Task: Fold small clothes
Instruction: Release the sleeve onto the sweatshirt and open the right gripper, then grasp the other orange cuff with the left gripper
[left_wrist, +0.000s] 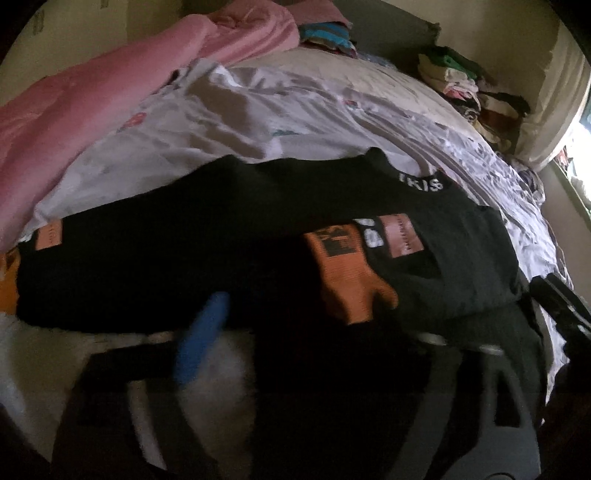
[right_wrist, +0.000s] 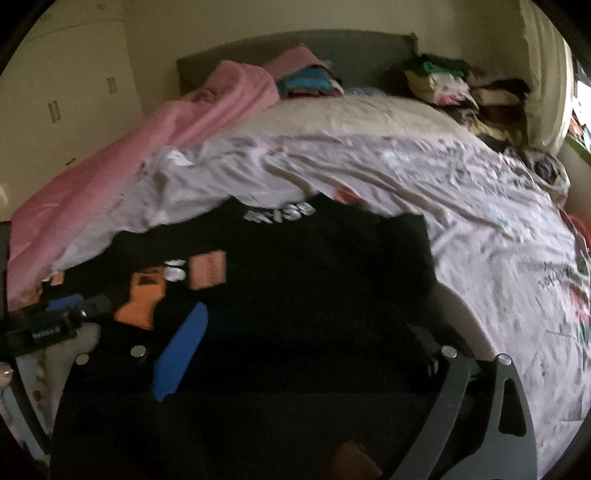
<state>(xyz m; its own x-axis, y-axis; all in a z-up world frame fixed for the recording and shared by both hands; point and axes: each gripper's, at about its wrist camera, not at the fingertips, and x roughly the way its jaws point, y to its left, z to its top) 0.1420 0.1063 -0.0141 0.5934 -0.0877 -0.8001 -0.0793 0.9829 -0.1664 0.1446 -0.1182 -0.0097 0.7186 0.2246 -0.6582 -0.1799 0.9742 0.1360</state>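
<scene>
Right now a black garment (left_wrist: 240, 229) lies spread across the near part of a bed (right_wrist: 369, 122), on top of a crumpled white sheet (left_wrist: 207, 122) with faint printed patterns. It carries orange patches (left_wrist: 343, 273), a pinkish label (left_wrist: 400, 236) and white lettering near its collar (left_wrist: 421, 182). From the right wrist view the same garment (right_wrist: 314, 266) fills the middle foreground, its lettered collar at the far edge, toward the head of the bed.

The left gripper (left_wrist: 295, 332) hangs low over the near edge of the garment. One blue finger (left_wrist: 203, 336) shows clearly at the left of the frame; its partner is lost in the dark on the right, where only metal parts show. The jaws stand wide apart, nothing pinched between them, the cloth lying loose beneath.

The right gripper (right_wrist: 306, 354) also stands with its jaws spread wide over the black cloth. Its blue finger (right_wrist: 181, 354) sits on the left; the other side is dark and hard to make out. No fabric is pinched. The left gripper's dark body appears at the left edge of this view.

A pink blanket (left_wrist: 92, 107) runs along the left side of the bed. Stacks of folded clothes (right_wrist: 454, 88) sit at the far right corner by the headboard (right_wrist: 354, 55), and a smaller colourful stack (right_wrist: 306, 83) rests near the pink blanket. Pale cupboards (right_wrist: 74, 85) stand behind on the left.
</scene>
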